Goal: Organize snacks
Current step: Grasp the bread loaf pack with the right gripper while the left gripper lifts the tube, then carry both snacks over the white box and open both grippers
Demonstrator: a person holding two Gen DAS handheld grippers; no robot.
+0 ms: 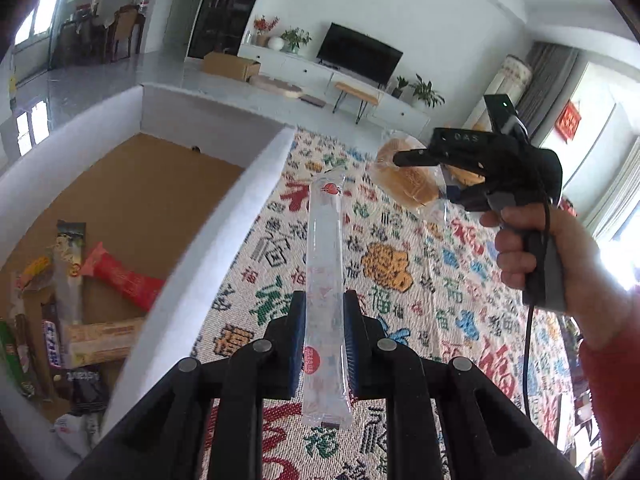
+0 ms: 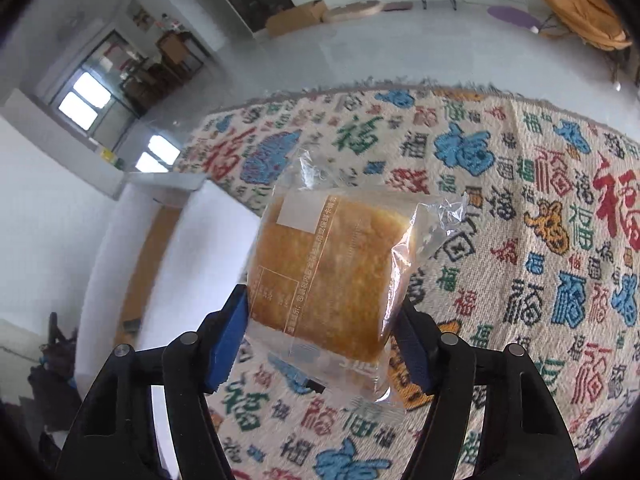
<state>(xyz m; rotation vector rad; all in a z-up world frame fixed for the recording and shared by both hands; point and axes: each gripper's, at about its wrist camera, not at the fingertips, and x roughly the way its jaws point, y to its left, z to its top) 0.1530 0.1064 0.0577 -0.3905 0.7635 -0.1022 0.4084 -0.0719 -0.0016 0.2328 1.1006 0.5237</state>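
Note:
My left gripper [image 1: 324,312] is shut on a long clear stick packet [image 1: 325,264] with a red logo, held above the patterned cloth just right of the white box wall [image 1: 224,264]. My right gripper [image 2: 320,328] is shut on a clear-wrapped yellow cake [image 2: 332,272], held above the cloth. In the left wrist view the right gripper [image 1: 416,160] and its cake [image 1: 404,184] hang in the air to the far right of the box. The white box has a brown floor [image 1: 152,200] and holds several snack packets, among them a red one [image 1: 124,280].
A cloth with coloured Chinese characters [image 2: 520,240] covers the table. The box rim also shows at the left of the right wrist view [image 2: 200,248]. Beyond the table lie a grey floor, a TV stand [image 1: 320,72] and a cardboard carton [image 1: 230,65].

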